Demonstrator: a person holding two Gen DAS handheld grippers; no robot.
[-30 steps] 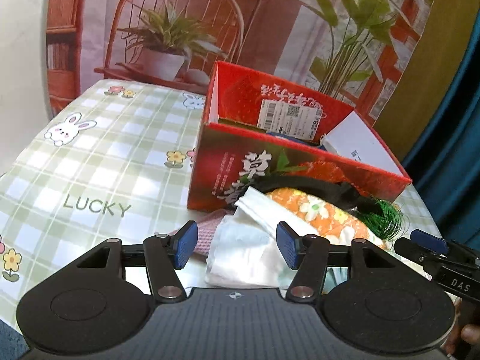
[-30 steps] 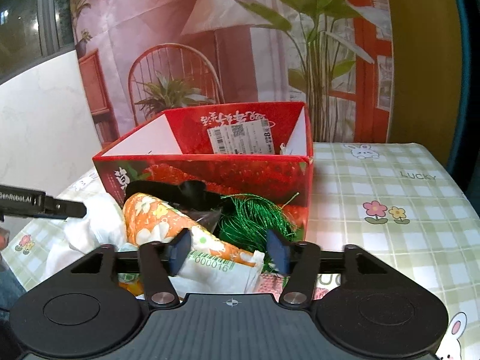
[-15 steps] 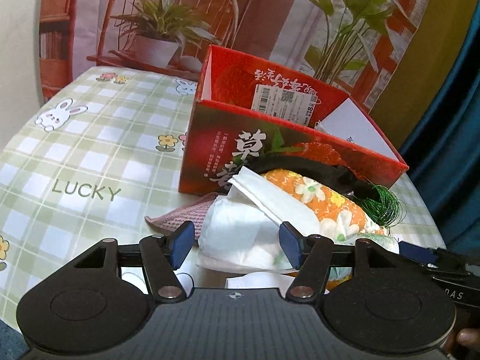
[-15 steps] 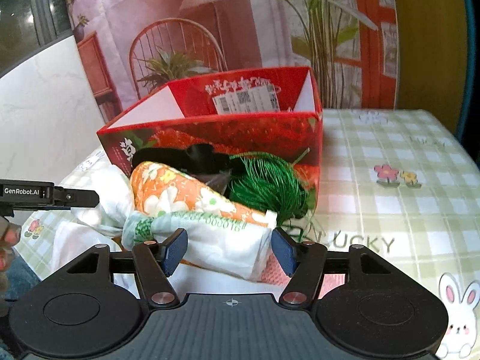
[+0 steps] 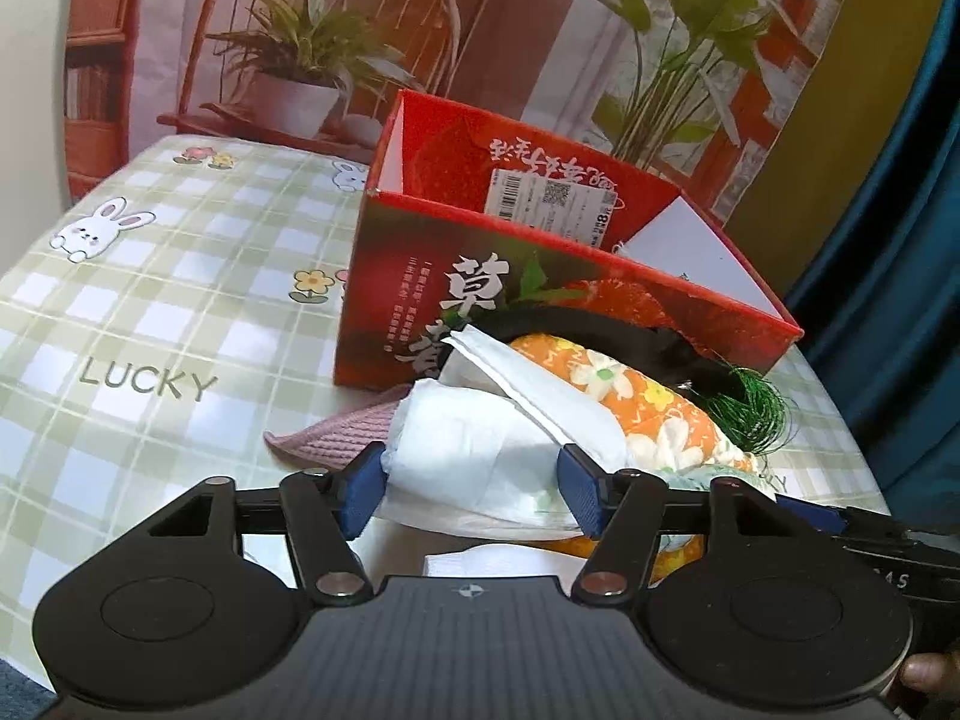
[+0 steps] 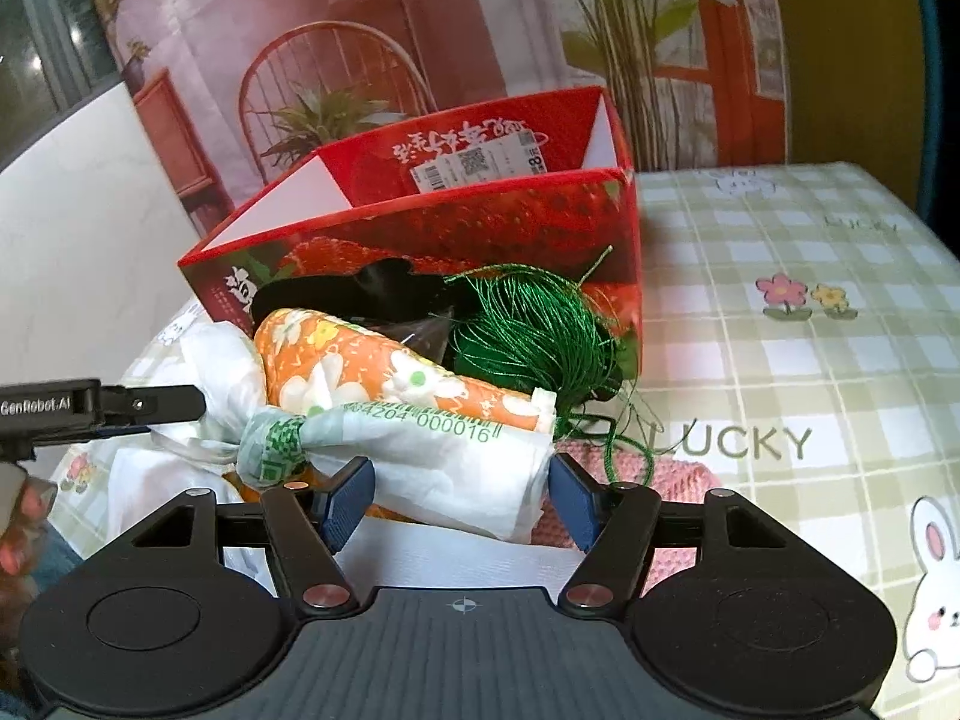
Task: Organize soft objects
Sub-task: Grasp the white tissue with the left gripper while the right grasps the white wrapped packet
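A heap of soft things lies in front of the red strawberry box [image 5: 540, 276] [image 6: 456, 228]. My left gripper [image 5: 471, 495] is open, its pads on either side of a white padded bundle [image 5: 474, 450]. My right gripper [image 6: 459, 501] is open around the end of a white wrapped pack with green print [image 6: 432, 450]. An orange floral pouch [image 6: 360, 366] [image 5: 630, 384], green thread [image 6: 534, 330] [image 5: 750, 408], a black item [image 6: 372, 291] and a pink knitted cloth [image 5: 336, 426] [image 6: 678, 480] lie in the heap.
The checked green tablecloth [image 5: 144, 312] [image 6: 810, 360] spreads to the left and right of the heap. The box is open at the top, its inside mostly hidden. A printed backdrop with plants stands behind the table. The left gripper's arm [image 6: 102, 405] shows in the right wrist view.
Both grippers have moved forward and down into the heap. The left jaws now straddle the white bundle and the right jaws straddle the white pack. Both stay open.
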